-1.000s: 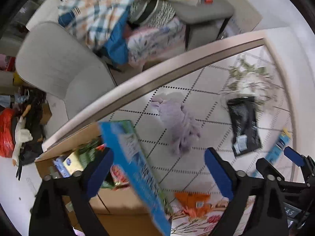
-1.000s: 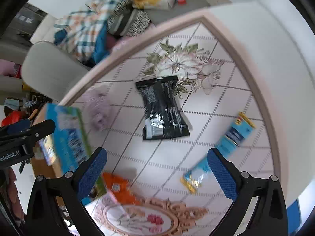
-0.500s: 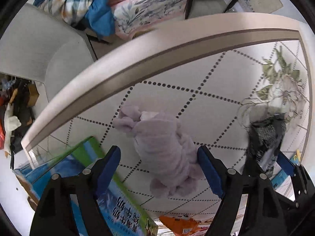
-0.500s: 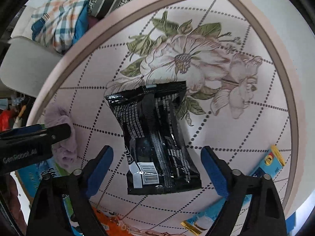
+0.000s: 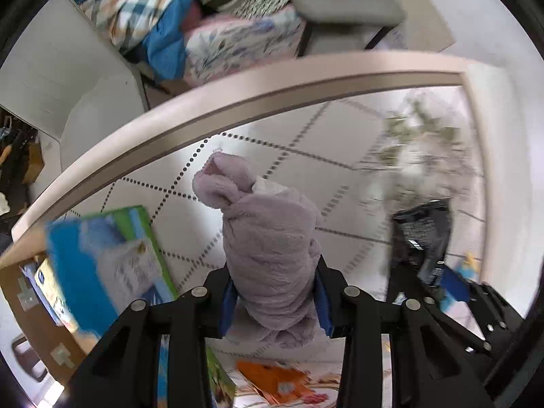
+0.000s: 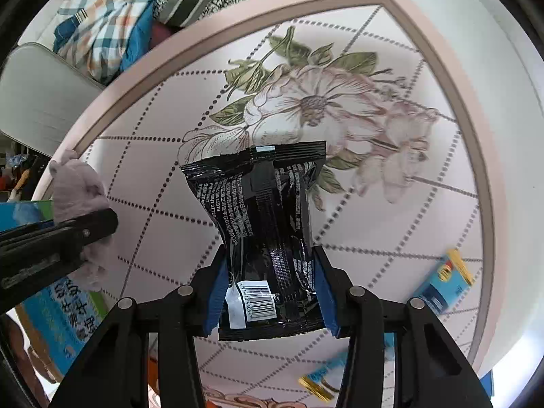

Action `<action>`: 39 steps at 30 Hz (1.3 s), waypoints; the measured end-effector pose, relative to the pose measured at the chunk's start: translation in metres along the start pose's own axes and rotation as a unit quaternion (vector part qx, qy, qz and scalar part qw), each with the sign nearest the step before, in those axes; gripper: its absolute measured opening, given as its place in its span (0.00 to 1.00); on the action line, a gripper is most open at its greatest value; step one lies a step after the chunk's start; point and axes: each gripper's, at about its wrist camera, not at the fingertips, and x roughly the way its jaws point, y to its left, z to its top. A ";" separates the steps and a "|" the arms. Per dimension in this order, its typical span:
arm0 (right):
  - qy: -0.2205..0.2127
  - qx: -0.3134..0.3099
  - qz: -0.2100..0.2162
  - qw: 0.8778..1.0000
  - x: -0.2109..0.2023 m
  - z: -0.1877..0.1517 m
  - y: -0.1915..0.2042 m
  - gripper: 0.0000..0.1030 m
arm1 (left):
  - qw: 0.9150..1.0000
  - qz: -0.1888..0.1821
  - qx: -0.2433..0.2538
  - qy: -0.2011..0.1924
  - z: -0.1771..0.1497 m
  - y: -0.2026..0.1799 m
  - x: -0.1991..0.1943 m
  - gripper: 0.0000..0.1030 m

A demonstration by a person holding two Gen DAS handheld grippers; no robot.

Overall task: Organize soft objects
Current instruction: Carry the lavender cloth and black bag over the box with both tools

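Note:
A lilac plush toy (image 5: pixel 268 238) lies on the flower-patterned table (image 5: pixel 306 166). My left gripper (image 5: pixel 275 301) is shut on the toy's lower part. The toy also shows in the right wrist view (image 6: pixel 76 190), with the left gripper's finger (image 6: pixel 61 234) across it. A black snack bag (image 6: pixel 261 224) lies mid-table. My right gripper (image 6: pixel 268 295) is shut on the bag's lower end, which is pinched narrow between the blue pads. The bag shows blurred in the left wrist view (image 5: pixel 425 234).
A blue and green box (image 5: pixel 105 265) leans at the table's left over a cardboard box (image 5: pixel 30 326). An orange packet (image 5: pixel 275 380) lies near the front. Blue snack packs (image 6: pixel 445 278) lie at the right. A grey chair (image 5: pixel 68 78) and piled clothes (image 5: pixel 163 10) stand behind the table.
Both grippers have gone down onto the table and shut: the left on the plush toy, the right on the black bag. Half a second ago both were open.

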 end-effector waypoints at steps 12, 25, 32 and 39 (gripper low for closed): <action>-0.071 -0.050 0.090 0.992 -0.130 -0.084 0.036 0.47 | 0.988 -0.057 0.006 -0.143 -0.125 0.046 -0.152 0.34; -0.035 -0.176 0.159 0.971 -0.145 -0.187 0.210 0.47 | 0.985 -0.007 -0.121 -0.121 -0.229 0.245 -0.138 0.34; 0.007 -0.198 0.159 0.967 -0.092 -0.197 0.294 0.47 | 0.985 -0.010 -0.162 -0.067 -0.233 0.313 -0.091 0.34; 0.032 -0.198 0.139 0.970 -0.043 -0.202 0.334 0.47 | 0.986 -0.019 -0.160 -0.028 -0.223 0.339 -0.056 0.34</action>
